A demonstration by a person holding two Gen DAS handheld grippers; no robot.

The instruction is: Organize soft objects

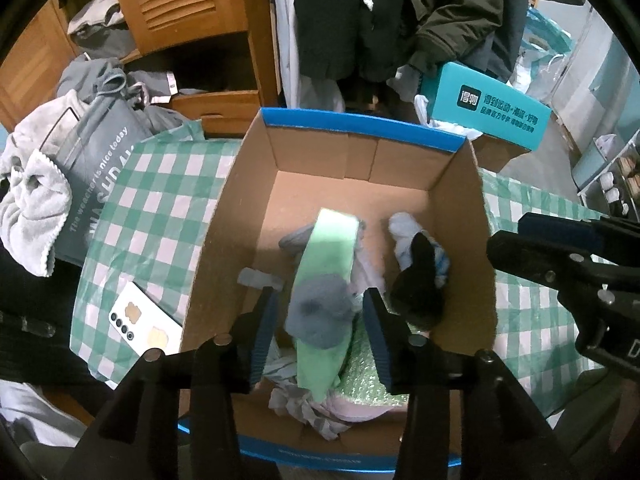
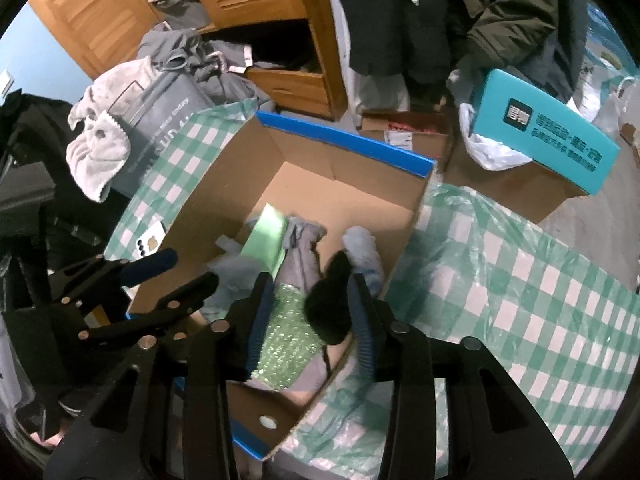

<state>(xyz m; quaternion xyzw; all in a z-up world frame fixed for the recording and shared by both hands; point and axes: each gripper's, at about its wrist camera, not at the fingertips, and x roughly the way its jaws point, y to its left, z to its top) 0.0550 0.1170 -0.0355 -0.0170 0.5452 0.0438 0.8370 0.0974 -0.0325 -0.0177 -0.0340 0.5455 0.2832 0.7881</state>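
- Left gripper (image 1: pixel 320 336), jaws spread around a green-and-grey sock (image 1: pixel 322 300), lower centre, not pinching.
- Right gripper (image 2: pixel 310 320), jaws spread beside a black sock (image 2: pixel 330 312).
- Both over the cardboard box (image 1: pixel 256 184).

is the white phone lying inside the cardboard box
No, the white phone lies on the checked cloth outside the cardboard box.

Brown cardboard box (image 1: pixel 460 208) with blue rim — green-and-white checked cloth (image 1: pixel 168 184), teal carton (image 1: pixel 492 108), black soft object (image 1: pixel 418 284)

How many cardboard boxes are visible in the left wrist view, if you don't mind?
2: the open cardboard box on the checked cloth, and a teal-lidded box behind it. Others may be hidden.
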